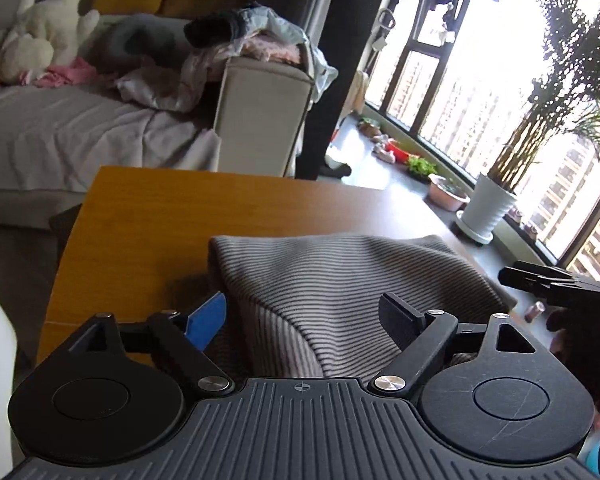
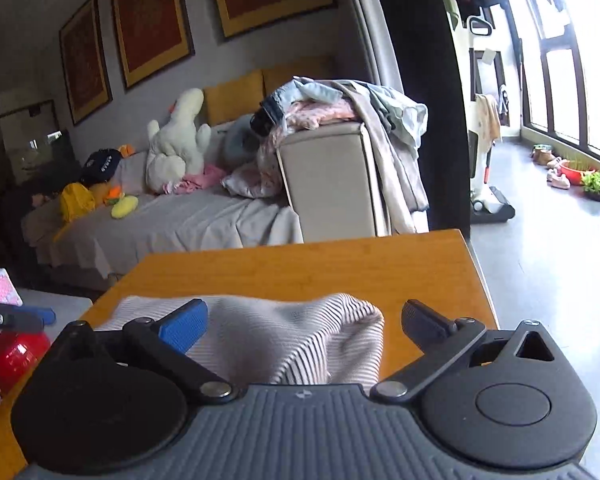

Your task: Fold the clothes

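Left gripper (image 1: pixel 304 312): fingers spread apart, nothing clamped. The striped garment (image 1: pixel 340 280) lies bunched on the wooden table (image 1: pixel 140 216), rising between the blue pad (image 1: pixel 206 320) and the black finger (image 1: pixel 398 316) and extending ahead of them. Right gripper (image 2: pixel 304 322): likewise parted, gripping nothing; the same garment (a raised fold) sits between its fingers, nearer the blue-padded one. Beyond the table stands a sofa (image 2: pixel 180 216) heaped with clothes (image 2: pixel 332 104).
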### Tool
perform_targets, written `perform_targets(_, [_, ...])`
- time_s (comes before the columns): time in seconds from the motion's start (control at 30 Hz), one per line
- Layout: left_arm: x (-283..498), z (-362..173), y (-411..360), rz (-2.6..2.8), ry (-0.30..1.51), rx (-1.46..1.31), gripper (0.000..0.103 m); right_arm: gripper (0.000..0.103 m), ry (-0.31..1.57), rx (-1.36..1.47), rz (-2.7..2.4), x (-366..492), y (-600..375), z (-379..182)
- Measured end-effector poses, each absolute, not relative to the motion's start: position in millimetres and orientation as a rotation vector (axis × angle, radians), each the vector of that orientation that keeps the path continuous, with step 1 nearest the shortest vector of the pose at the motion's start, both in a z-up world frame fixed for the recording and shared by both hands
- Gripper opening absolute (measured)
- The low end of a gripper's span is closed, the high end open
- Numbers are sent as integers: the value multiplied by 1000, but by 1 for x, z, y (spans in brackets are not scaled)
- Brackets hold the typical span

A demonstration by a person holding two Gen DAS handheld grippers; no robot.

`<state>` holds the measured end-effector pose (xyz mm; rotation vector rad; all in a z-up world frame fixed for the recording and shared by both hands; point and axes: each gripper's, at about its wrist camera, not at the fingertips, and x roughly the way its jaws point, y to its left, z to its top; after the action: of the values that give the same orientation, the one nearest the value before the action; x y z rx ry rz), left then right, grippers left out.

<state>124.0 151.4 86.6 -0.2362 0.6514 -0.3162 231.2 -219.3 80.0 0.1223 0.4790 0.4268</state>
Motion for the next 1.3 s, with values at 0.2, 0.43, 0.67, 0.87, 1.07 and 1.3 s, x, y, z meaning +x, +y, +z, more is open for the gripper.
perform_targets(0.2, [144,49,109,-425,787,-318,95,103,655,-207,204,277,-186,29])
perform_targets(0.43, [171,24,112,-387,829,-310,94,103,653,-108,213,234,-205,19])
perform_targets(0.67, [220,21,99,-342,770,-191,98,103,720,-7,401,180,-192,18])
perform_targets(0.87, [221,34,92,-321,795,-185,100,103,614,-38,393,173,-204,44])
perform_targets(1.07, [176,56,79,-377,749,-147,100,103,589,-182,264,206,-197,45])
perform_targets(1.3, [145,67,58,-467,730,-67,100,103,580,-313,198,196,-186,15])
